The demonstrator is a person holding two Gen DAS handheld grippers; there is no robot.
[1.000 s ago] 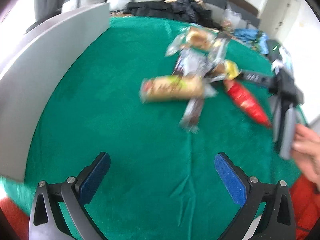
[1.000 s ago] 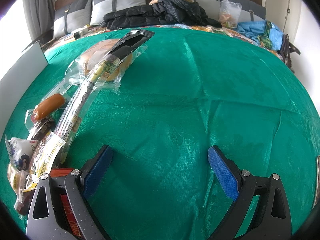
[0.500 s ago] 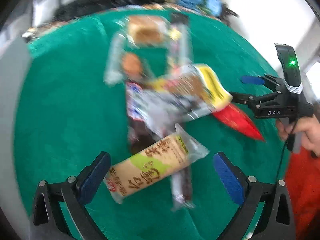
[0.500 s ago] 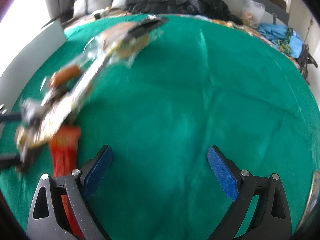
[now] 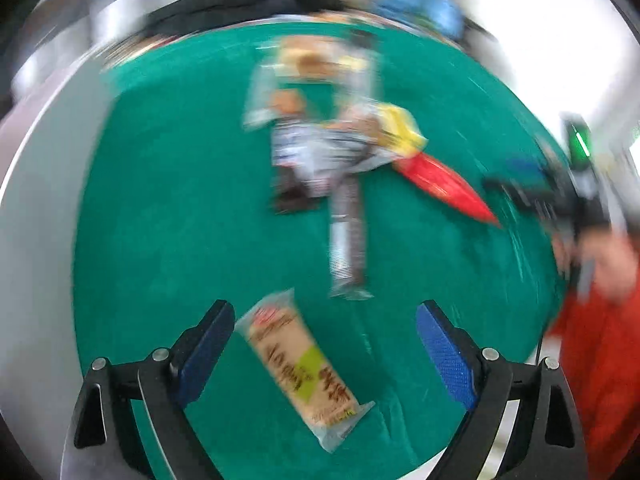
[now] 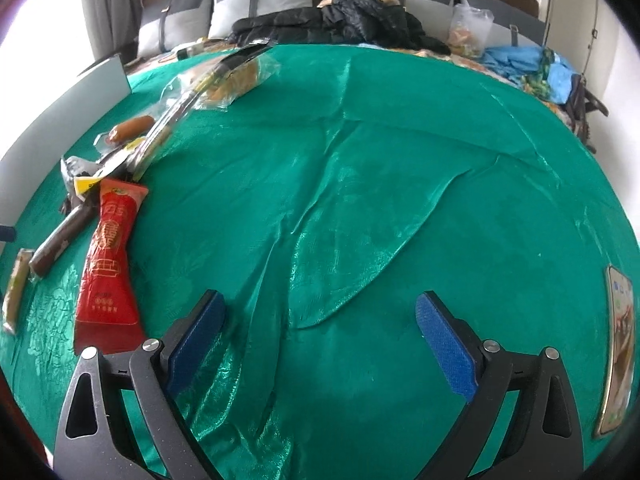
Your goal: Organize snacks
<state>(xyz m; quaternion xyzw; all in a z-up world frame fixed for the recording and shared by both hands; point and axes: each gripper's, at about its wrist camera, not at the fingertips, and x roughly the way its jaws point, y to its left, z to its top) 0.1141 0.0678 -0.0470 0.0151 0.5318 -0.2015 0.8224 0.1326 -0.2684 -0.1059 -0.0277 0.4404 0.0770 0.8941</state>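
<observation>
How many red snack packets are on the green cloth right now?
1. The long red foil snack packet lies flat at the right edge of the snack pile, just beyond the right gripper's left fingers. Another could be hidden under the pile.

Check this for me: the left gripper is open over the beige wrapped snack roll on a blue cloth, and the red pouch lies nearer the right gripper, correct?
One detail is off: the cloth is green, not blue, as both wrist views show. The rest holds: in the left wrist view the left gripper, whose jaws have just been closing a little, stands open around the beige snack roll without pressing it. The red pouch lies beside the right gripper.
</observation>
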